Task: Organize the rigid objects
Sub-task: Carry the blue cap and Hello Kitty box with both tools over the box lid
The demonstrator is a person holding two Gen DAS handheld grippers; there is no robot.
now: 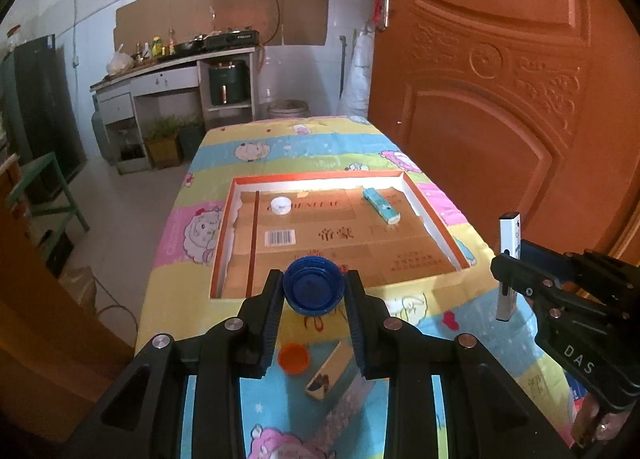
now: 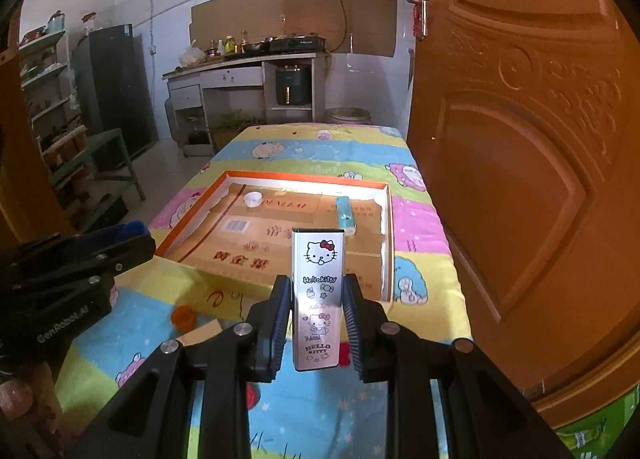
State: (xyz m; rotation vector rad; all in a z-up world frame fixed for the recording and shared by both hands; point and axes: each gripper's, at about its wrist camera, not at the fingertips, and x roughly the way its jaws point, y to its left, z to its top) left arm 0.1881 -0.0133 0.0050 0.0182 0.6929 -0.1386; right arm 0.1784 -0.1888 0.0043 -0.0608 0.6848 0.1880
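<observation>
My left gripper [image 1: 314, 277] is shut on a blue bottle cap [image 1: 314, 286], held above the near edge of the shallow orange-rimmed box [image 1: 224, 227]. My right gripper [image 2: 317, 283] is shut on an upright white Hello Kitty case [image 2: 318, 299], held over the cloth just before the box [image 2: 390, 243]; the case also shows in the left wrist view [image 1: 508, 259]. Inside the box lie a white cap [image 1: 280, 205] and a light blue rectangular case [image 1: 381, 205]. An orange cap [image 1: 293, 357] and a tan block [image 1: 326, 373] lie on the cloth below my left gripper.
The table carries a colourful cartoon cloth [image 1: 280, 147]. A large orange door [image 1: 500, 99] stands close along the right side. A kitchen counter [image 1: 172, 71], a dark fridge [image 2: 112, 87] and a green stool [image 2: 108, 163] stand at the back and left.
</observation>
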